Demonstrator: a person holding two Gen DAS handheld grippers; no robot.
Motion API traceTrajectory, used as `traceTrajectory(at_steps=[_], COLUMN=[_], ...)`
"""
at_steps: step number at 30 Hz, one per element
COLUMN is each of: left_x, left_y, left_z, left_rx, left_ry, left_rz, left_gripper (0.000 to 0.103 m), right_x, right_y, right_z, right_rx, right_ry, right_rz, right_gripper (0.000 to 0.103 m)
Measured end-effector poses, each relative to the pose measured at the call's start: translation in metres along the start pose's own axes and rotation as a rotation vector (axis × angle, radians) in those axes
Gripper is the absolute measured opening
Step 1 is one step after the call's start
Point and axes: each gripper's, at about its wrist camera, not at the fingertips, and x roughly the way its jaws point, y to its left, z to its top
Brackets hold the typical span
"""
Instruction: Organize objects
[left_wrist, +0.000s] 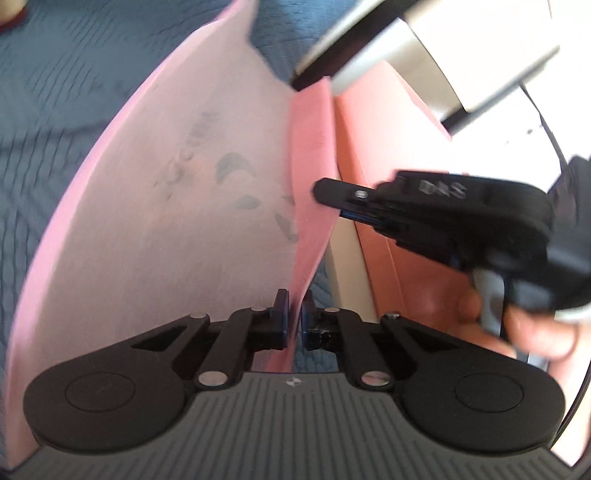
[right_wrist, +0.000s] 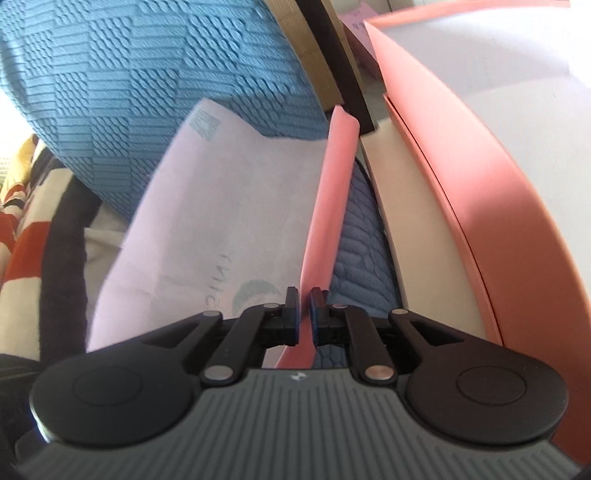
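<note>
The pink paper bag (left_wrist: 155, 229) is held upright over the blue textured cloth (left_wrist: 55, 110), its folded edge pinched by the nearly closed left gripper (left_wrist: 294, 314) and right gripper (right_wrist: 304, 314), so both pinches should be moved together to avoid tearing.

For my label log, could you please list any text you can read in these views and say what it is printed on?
"INIS", partial and seen sideways beside a teal emblem: pink bag, held edge-on by the right tongs.
Grey lettering on the same bag, left-wrist view: too blurred.
Pale raised letters on the right tongs' body: too blurred.
</note>
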Motion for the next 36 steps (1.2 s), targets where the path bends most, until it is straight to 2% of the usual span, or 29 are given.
traceTrajectory(at_steps=[7, 12, 16, 25, 29, 34, 36], left_x=[-0.001, 0.006, 0.008, 0.000, -0.008, -0.023, -0.021], left_y=[0.033, 0.049, 0.053, 0.049, 0.050, 0.039, 0.029], left_z=[0.003, -0.002, -0.001, -0.003, 0.001, 0.005, 0.016], left_rx=[-0.224, -0.315, -0.349, -0.345, -0.323, -0.248, -0.209], left_ry=[0.010, 0.018, 0.025, 0.023, 0.002, -0.055, -0.077], left_rz=[-0.034, -0.041, -0.040, -0.020, 0.021, 0.062, 0.081], left_gripper=[0.008, 0.008, 0.008, 0.008, 0.008, 0.008, 0.008], right_x=[0.000, 0.001, 0.010, 0.028, 0.039, 0.047, 0.047], right_y=[0.012, 0.022, 0.028, 0.035, 0.036, 0.036, 0.036], right_z=[-0.002, -0.004, -0.009, -0.019, -0.020, -0.021, -0.021], right_rx=[-0.034, -0.069, -0.088, -0.112, -0.091, -0.065, -0.057], right_ry=[-0.016, -0.022, 0.015, 0.070, 0.099, 0.121, 0.123], right_rz=[0.036, 0.056, 0.051, 0.009, -0.007, -0.025, -0.025], right_gripper=[0.011, 0.011, 0.011, 0.011, 0.010, 0.010, 0.009])
